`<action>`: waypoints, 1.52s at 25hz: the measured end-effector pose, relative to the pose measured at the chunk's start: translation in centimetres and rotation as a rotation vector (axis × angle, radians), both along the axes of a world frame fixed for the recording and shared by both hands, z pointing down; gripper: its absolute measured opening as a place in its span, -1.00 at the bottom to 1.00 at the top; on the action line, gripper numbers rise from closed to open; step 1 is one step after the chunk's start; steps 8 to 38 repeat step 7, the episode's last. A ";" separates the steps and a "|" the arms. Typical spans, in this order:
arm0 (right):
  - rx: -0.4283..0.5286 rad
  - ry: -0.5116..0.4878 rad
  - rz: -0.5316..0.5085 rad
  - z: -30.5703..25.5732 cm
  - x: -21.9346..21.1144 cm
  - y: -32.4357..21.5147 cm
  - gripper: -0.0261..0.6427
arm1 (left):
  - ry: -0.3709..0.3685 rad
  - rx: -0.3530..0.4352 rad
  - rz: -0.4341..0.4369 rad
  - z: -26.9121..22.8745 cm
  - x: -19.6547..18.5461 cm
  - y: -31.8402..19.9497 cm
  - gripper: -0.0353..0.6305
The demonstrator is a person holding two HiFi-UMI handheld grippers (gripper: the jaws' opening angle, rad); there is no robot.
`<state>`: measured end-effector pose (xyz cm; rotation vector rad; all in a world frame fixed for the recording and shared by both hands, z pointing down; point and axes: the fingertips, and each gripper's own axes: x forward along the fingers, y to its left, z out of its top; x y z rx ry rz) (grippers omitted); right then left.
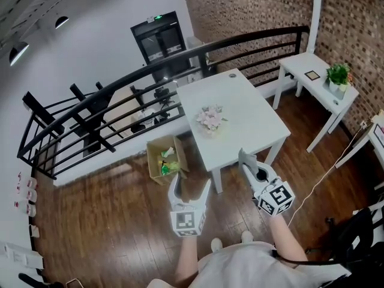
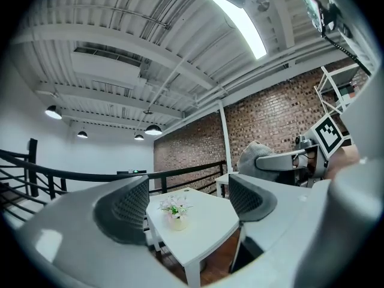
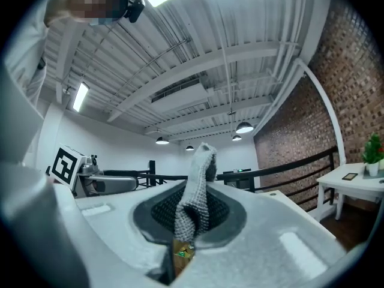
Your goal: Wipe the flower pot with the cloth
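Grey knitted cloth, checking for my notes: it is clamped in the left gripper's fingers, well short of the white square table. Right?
No. The right gripper view shows the grey knitted cloth clamped in the fingers of the right gripper, not the left gripper, well short of the white square table.

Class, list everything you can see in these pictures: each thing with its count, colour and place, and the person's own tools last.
table: one, white, centre, by the railing
flower pot: one, pale with pink flowers, on that table
side table: one, white, against the brick wall
potted plant: one, green in a white pot, on the side table
cardboard box: one, brown, on the floor left of the table
railing: one, black, behind the table
cloth: one, grey, clamped in the right tool
left tool: one, grey, open, empty
right tool: one, grey, shut on the cloth
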<state>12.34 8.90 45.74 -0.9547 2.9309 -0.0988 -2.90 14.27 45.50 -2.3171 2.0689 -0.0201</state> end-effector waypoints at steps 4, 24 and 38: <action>-0.010 -0.001 -0.003 0.4 0.1 0.3 -0.90 | -0.010 0.025 0.008 -0.4 0.3 0.8 0.17; -0.017 0.002 -0.008 0.6 -0.1 0.5 -0.90 | -0.005 0.018 0.018 -0.3 0.4 1.1 0.24; -0.017 0.002 -0.008 0.6 -0.1 0.5 -0.90 | -0.005 0.018 0.018 -0.3 0.4 1.1 0.24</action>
